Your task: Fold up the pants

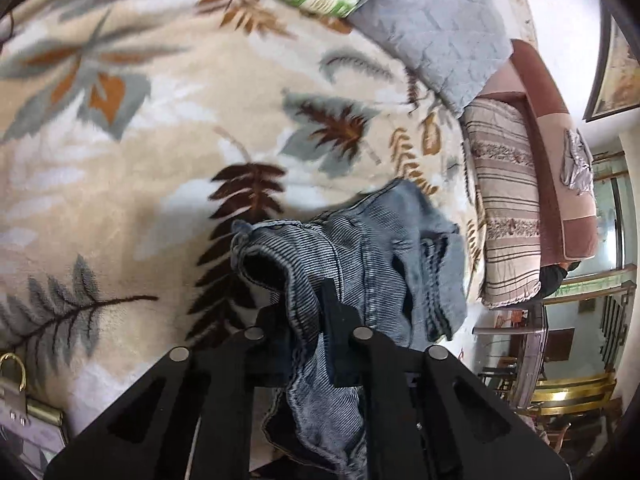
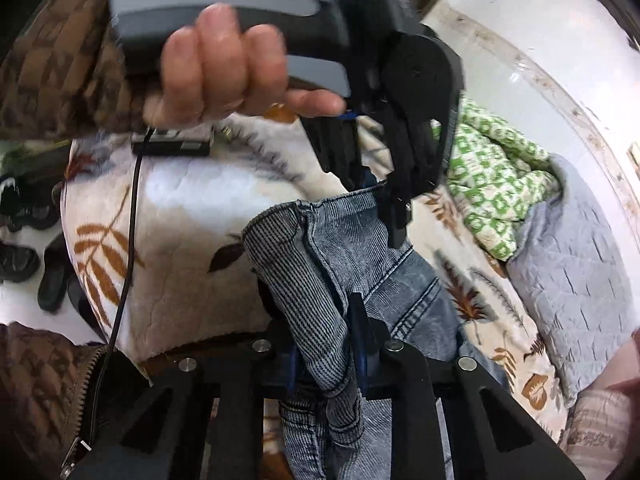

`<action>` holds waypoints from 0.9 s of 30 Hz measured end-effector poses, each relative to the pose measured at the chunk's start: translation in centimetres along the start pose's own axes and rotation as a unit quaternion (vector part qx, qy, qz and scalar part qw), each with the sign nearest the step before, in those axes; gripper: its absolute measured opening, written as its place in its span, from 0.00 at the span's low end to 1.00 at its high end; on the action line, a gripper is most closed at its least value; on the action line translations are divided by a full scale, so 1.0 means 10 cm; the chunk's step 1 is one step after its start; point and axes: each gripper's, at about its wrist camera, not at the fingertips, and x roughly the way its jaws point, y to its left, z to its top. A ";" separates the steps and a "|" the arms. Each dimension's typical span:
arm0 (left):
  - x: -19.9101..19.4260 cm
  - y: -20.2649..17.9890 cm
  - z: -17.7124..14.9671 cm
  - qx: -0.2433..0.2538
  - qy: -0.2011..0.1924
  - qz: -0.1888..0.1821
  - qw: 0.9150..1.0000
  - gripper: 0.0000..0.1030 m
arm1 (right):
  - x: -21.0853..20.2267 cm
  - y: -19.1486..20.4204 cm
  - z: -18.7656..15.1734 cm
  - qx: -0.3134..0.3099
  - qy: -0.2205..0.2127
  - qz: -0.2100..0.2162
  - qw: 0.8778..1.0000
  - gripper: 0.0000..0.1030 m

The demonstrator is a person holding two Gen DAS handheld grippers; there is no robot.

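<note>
Gripping jeans [image 1: 360, 248]: left gripper [image 1: 306, 308], right gripper [image 2: 320, 320], 2 clamped, over blanket [image 1: 140, 152].

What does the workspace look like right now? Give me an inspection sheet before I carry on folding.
Surface: bed under a cream leaf-print blanket.
Job's things: blue denim pants, bunched and held up off the blanket by both grippers.
Clutter: green-and-white patterned quilt, grey quilted cover, striped pillow, a bag with a gold handle at the bed edge.
Grippers: left gripper shut on the pants; right gripper shut on the pants, close beside it.
Cables: black cable hanging from the left gripper's handle.
Surroundings: dark shoes on the floor, wooden headboard, person's brown quilted sleeve.
</note>
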 end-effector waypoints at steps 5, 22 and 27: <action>-0.13 -0.33 -0.01 0.004 -0.018 0.005 1.000 0.09 | -0.32 -0.23 -0.05 0.046 -0.024 -0.006 0.999 0.17; 0.67 -2.04 -0.02 0.100 0.024 0.056 0.993 0.09 | -1.05 -1.22 -1.08 0.261 -0.044 0.018 0.964 0.16; 1.19 -2.38 -0.07 0.118 0.063 0.077 0.988 0.09 | -1.10 -1.50 -1.61 0.357 -0.035 0.052 0.932 0.16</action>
